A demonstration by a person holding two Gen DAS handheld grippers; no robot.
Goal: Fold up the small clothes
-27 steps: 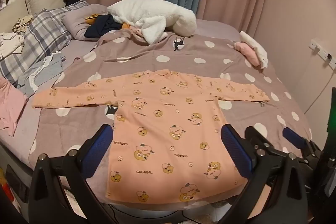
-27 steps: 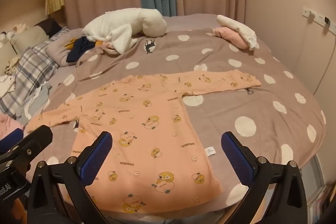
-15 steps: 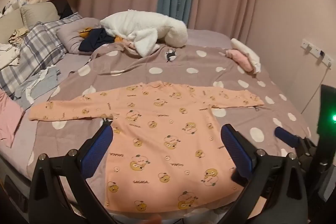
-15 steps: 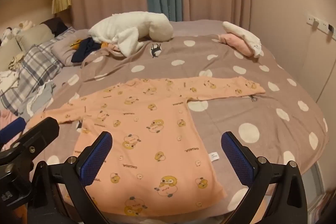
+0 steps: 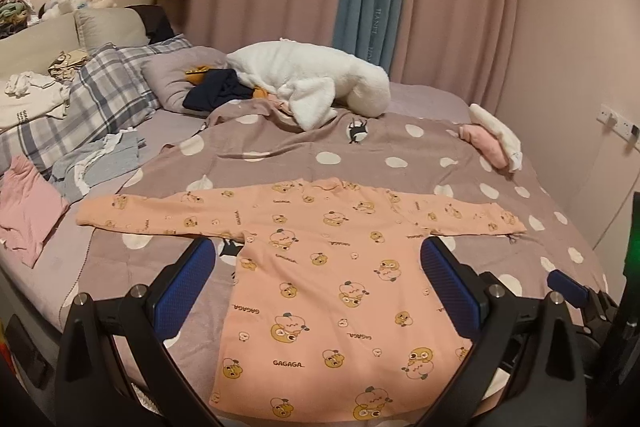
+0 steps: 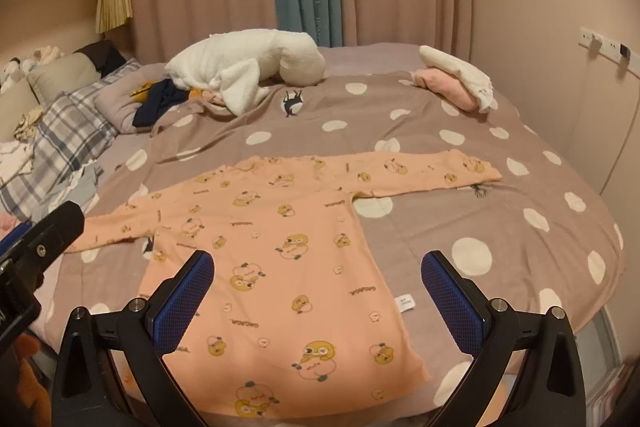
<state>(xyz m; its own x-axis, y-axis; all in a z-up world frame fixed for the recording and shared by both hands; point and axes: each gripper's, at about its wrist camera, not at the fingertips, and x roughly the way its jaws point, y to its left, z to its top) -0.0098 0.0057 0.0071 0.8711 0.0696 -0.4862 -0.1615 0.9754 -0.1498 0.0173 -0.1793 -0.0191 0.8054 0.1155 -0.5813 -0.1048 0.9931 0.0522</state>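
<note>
Below both wide-open tongs, flat peach shirt, untouched.

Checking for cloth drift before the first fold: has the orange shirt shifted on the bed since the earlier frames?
No. The orange shirt lies flat with its right sleeve end beside the same deer print on the dotted blanket; only the cameras tilted up.

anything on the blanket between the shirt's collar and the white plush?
Nothing loose: in both wrist views only bare dotted blanket runs from the shirt collar up to the plush, apart from a small dark animal print on the fabric.
</note>
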